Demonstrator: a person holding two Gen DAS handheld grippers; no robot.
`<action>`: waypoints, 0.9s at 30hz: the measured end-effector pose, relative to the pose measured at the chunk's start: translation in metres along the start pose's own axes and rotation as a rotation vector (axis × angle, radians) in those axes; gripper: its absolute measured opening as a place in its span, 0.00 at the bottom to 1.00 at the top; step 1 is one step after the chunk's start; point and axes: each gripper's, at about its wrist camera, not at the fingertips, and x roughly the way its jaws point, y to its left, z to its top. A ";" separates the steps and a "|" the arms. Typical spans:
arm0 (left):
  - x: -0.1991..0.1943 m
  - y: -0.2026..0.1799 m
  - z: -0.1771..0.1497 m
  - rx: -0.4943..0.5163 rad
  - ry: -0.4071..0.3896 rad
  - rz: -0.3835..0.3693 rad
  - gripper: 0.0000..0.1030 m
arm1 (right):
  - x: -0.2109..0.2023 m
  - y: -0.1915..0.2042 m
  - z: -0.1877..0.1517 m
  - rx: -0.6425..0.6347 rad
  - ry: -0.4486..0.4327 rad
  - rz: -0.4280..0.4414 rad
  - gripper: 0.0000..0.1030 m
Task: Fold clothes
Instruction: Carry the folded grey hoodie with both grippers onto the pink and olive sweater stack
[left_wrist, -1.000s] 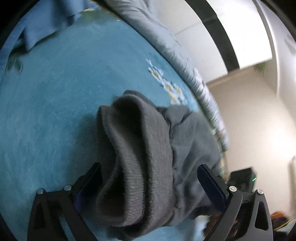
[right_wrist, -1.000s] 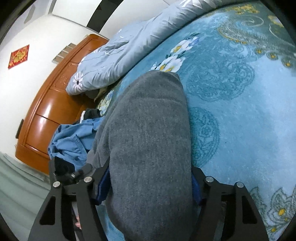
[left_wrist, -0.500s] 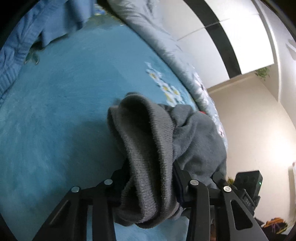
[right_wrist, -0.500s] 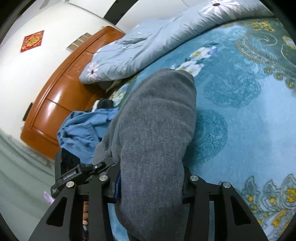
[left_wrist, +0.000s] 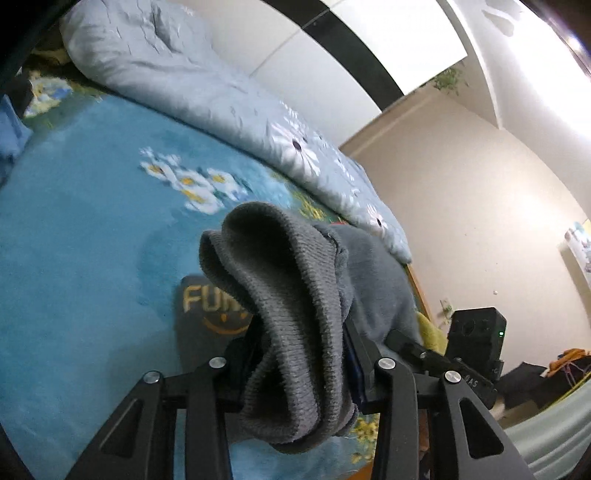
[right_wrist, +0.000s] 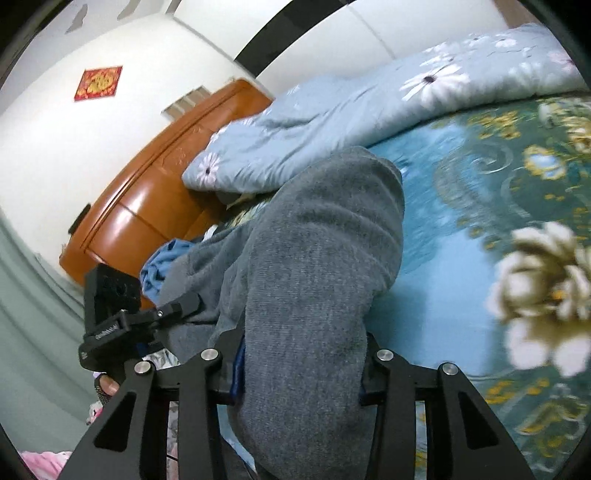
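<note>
A grey knitted garment (left_wrist: 295, 306) is held up above the blue floral bedspread (left_wrist: 81, 236). My left gripper (left_wrist: 299, 373) is shut on its ribbed edge; a yellow "FUN" print (left_wrist: 210, 299) on the garment hangs below. My right gripper (right_wrist: 299, 365) is shut on another bunched part of the same grey garment (right_wrist: 317, 258). The left gripper unit (right_wrist: 110, 317) shows at the left of the right wrist view, with grey cloth stretching between the two.
A light blue flowered quilt (left_wrist: 207, 99) lies rolled along the far side of the bed. A blue garment (right_wrist: 162, 266) lies near the wooden headboard (right_wrist: 147, 199). The room wall (left_wrist: 480, 221) lies beyond the bed edge.
The left gripper shut on the ribbed edge. Both grippers have lifted the grey garment off the bed, and the print side now hangs in view.
</note>
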 end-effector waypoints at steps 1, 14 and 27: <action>0.010 0.000 -0.005 -0.001 0.024 0.006 0.41 | -0.010 -0.006 -0.002 0.000 -0.009 -0.017 0.43; 0.113 0.032 -0.050 0.009 0.209 0.176 0.72 | -0.021 -0.117 -0.062 0.276 0.006 -0.072 0.43; 0.103 0.029 -0.058 -0.073 0.146 0.036 0.33 | -0.023 -0.089 -0.041 0.180 0.026 -0.109 0.41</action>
